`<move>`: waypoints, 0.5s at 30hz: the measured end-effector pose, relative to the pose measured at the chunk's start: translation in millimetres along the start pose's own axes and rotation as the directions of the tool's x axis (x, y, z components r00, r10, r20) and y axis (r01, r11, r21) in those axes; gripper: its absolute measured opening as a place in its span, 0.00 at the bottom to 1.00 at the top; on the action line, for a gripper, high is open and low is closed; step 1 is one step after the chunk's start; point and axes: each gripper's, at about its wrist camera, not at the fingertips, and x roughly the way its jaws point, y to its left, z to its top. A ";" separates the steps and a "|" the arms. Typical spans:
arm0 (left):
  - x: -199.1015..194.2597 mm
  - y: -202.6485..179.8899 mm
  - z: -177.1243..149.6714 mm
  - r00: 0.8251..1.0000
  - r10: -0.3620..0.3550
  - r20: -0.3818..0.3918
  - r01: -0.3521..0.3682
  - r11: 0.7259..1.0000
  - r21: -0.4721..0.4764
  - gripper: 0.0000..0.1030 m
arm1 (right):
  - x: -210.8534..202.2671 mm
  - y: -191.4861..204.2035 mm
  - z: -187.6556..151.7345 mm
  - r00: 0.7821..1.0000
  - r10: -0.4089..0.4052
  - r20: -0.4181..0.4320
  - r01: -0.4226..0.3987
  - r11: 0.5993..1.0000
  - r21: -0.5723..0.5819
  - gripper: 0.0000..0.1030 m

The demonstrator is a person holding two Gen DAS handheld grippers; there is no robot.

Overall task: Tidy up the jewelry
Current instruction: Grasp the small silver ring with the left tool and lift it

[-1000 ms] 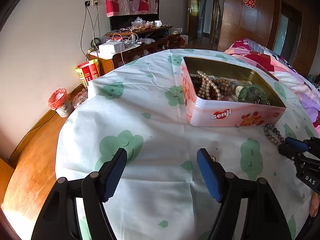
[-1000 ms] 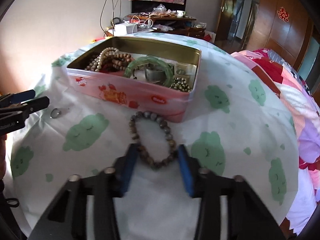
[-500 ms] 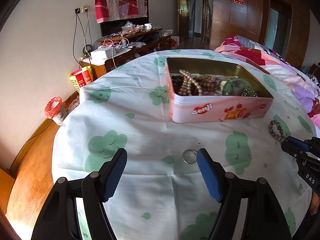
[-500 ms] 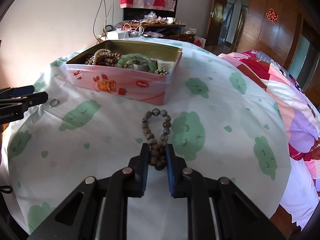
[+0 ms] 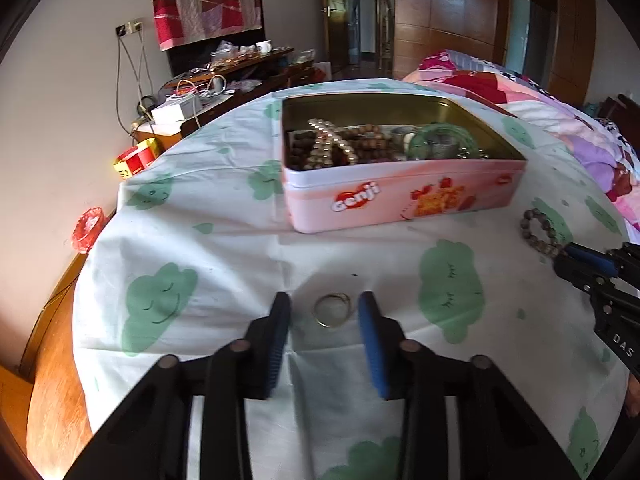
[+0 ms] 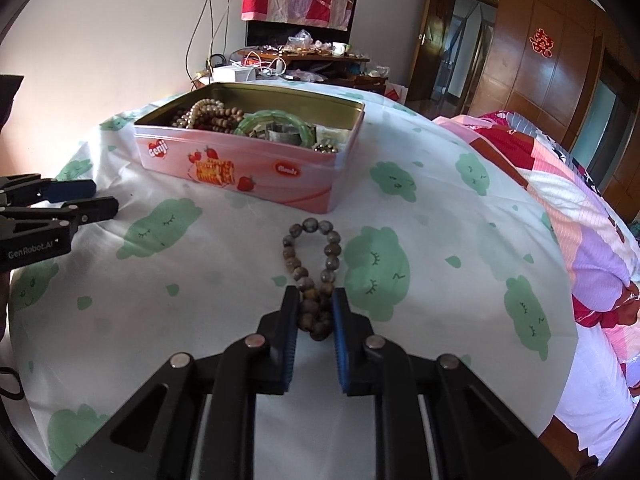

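Nearest in the left wrist view, the left gripper sits low over the tablecloth, its two blue-padded fingers apart with a thin metal ring lying flat on the cloth between them, touching neither pad as far as can be seen. Nearest in the right wrist view, the right gripper has its fingers drawn in tight on the near end of a brown bead bracelet, which is squeezed into a narrow loop; the free end of the loop stretches away from the pads and rests on the cloth beside a green cloud print. From the left wrist view the same bracelet shows at the right edge with the right gripper's fingertips at its near end. In the right wrist view the left gripper appears at the far left, low over the cloth, its tips apart. Just beyond the bracelet and the ring stands an open pink biscuit tin marked "Genji", its gold inside holding strings of wooden and pearl-like beads, a green bangle and some smaller metal pieces that are hard to make out. Well behind the table a cluttered wooden sideboard runs along the wall under a red and pink cloth, and a bed with a pink patchwork quilt lies to the right.
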 end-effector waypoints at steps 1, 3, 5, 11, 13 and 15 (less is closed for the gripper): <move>-0.6 -2.7 -0.7 1.000 -0.013 0.001 0.013 1.000 0.008 0.23 | 0.1 0.0 0.0 1.000 0.000 0.000 0.000 1.000 0.000 0.18; -0.7 -6.0 -0.6 1.000 -0.024 0.004 0.024 1.000 0.014 0.18 | -0.1 0.0 -0.2 1.000 -0.001 0.001 0.001 1.000 0.000 0.18; -1.5 -6.2 -1.2 1.000 -0.028 0.006 0.028 1.000 0.013 0.18 | 0.0 0.0 -0.3 1.000 0.000 0.001 0.000 1.000 0.001 0.18; -5.7 -2.8 -0.7 0.999 -0.037 0.013 0.037 0.999 -0.009 0.18 | -0.8 -2.0 -0.5 1.000 0.010 0.006 -0.010 1.000 0.012 0.18; -8.8 -1.8 -0.1 0.999 -0.040 0.020 0.040 0.999 -0.010 0.18 | -1.4 -3.3 -0.7 1.000 0.018 0.009 -0.018 1.000 0.019 0.18; -11.9 -1.1 2.1 0.999 -0.032 0.032 0.032 0.999 -0.005 0.18 | -2.4 -4.1 -0.7 1.000 0.024 0.014 -0.024 0.999 0.022 0.18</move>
